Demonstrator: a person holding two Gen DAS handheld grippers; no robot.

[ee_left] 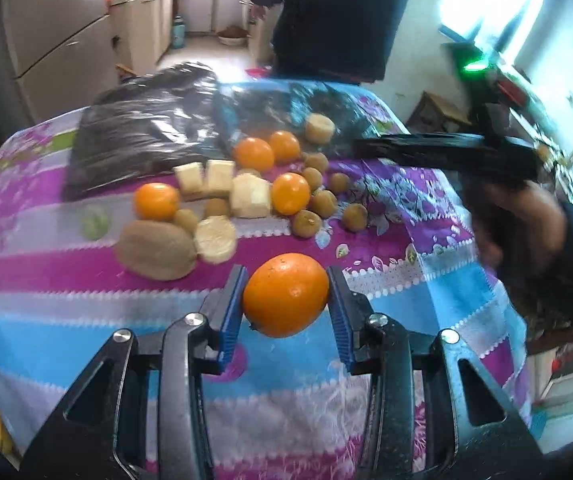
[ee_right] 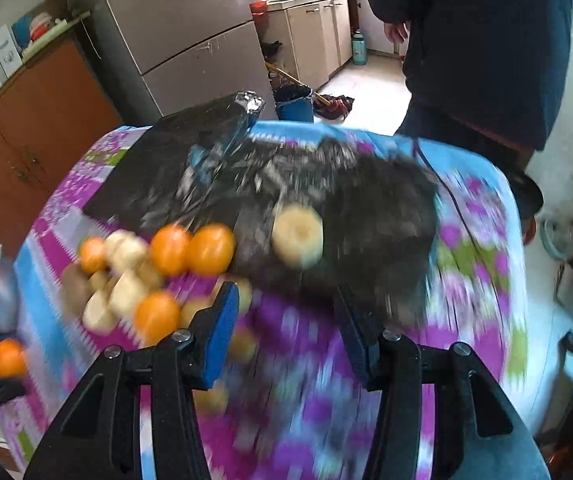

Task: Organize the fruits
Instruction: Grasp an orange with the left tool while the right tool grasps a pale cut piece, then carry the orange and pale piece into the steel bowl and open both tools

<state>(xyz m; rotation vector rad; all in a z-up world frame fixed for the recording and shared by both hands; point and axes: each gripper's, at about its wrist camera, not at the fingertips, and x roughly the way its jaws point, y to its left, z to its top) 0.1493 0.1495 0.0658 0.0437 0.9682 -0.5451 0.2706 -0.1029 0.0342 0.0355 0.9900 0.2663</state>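
Orange rind, smooth and round, sits between the left gripper's [ee_left: 286,296] blue jaws: the orange [ee_left: 285,294] is clamped above the cloth-covered desk [ee_left: 86,320] and could squirt out if squeezed off-centre. The right gripper [ee_right: 286,316] hangs empty, jaws apart. On the desk I count four more oranges, one kiwi [ee_left: 156,250], about five pale cut chunks and roughly ten small brown fruits.
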